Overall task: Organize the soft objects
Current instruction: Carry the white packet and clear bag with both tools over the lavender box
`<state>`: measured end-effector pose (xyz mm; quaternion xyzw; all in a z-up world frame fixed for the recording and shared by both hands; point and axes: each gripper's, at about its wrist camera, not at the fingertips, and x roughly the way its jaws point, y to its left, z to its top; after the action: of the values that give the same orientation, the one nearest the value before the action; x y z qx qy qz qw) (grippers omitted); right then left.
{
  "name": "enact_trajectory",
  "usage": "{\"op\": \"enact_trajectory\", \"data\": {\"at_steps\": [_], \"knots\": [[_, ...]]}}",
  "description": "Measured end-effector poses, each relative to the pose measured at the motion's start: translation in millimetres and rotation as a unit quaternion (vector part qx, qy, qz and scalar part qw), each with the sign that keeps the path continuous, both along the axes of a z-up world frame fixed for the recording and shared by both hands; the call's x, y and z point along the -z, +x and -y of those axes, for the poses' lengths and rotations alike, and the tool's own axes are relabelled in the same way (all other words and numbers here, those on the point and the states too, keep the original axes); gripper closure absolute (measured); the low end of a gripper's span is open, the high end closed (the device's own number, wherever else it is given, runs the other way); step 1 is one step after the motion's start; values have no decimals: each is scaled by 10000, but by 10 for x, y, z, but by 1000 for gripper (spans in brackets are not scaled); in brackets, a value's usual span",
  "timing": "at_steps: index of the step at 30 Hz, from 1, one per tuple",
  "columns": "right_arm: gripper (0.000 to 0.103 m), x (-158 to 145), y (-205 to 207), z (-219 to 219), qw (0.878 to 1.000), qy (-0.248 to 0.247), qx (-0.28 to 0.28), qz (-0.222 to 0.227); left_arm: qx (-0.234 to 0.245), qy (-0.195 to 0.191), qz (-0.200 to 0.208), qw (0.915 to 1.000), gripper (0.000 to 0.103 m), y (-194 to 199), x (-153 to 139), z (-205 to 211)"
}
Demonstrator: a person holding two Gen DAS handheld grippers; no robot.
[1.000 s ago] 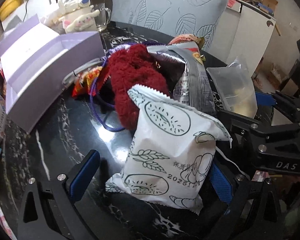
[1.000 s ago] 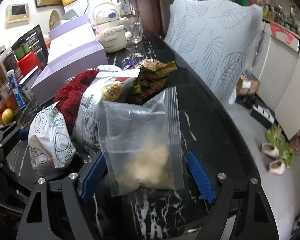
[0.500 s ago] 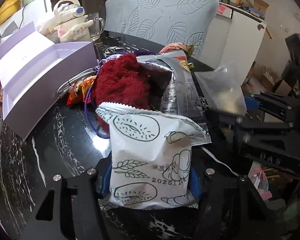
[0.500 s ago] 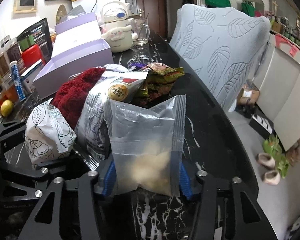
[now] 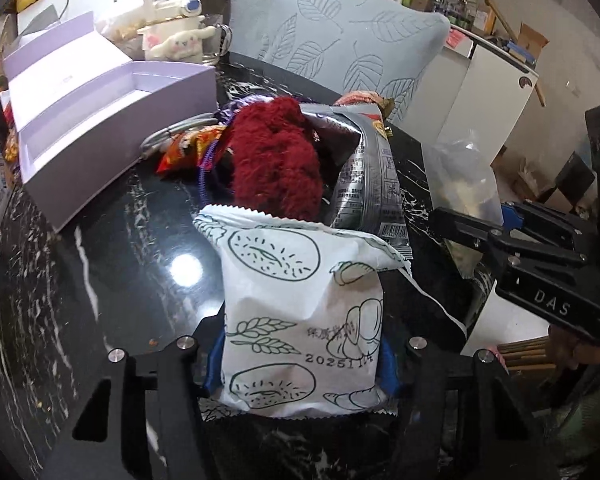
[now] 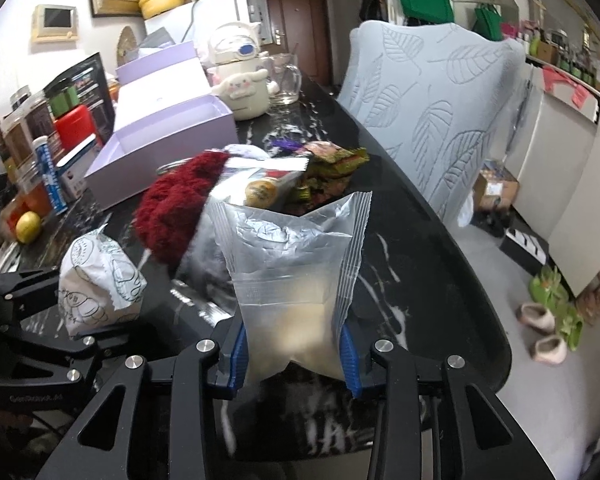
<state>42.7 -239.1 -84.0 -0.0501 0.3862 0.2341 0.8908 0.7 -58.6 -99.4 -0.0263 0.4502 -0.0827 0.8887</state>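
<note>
Both grabs are made: the left gripper point(image 5: 300, 364) jaws have just closed on the white snack packet point(image 5: 300, 320), the right gripper point(image 6: 294, 354) jaws on the clear zip bag point(image 6: 296, 264). Next, I'd say, comes lifting both clear of the worktop point(image 5: 100, 264), probably toward the lilac box point(image 5: 112, 120).

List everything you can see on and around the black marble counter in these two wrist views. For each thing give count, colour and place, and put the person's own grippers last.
snack packet: one, white with green line drawings, counter's near end, in the left gripper
zip bag: one, clear, pale contents, in the right gripper
fuzzy item: one, dark red, middle of the pile
foil packet: one, silver, right of the fuzzy item
gift box: one, lilac, open, left of the pile
plush-covered bottle: one, cream, far end
glass mug: one, clear, beside the bottle
cushion: one, grey-blue, leaf pattern, along the counter's right edge
counter: one, black marble
left gripper: black, blue pads, gripping the packet
right gripper: black, blue pads, gripping the bag
</note>
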Motion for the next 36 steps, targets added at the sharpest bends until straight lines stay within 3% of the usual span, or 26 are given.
{"op": "enact_trajectory", "data": {"at_steps": [12,23,36], "knots": [[66,-98,-354,-243,9984,129,-524,154,-559,-55,476,9973,45,-360,-214,-264],[66,-114,-528,-670,9906,317,-1325,95,-1210,-55,568,9910,45,-569,-305,-643],[66,-370,-543,-1173,9771,280,-2068,409,-1568,102,826,9841,45,-477,-575,-1077]]}}
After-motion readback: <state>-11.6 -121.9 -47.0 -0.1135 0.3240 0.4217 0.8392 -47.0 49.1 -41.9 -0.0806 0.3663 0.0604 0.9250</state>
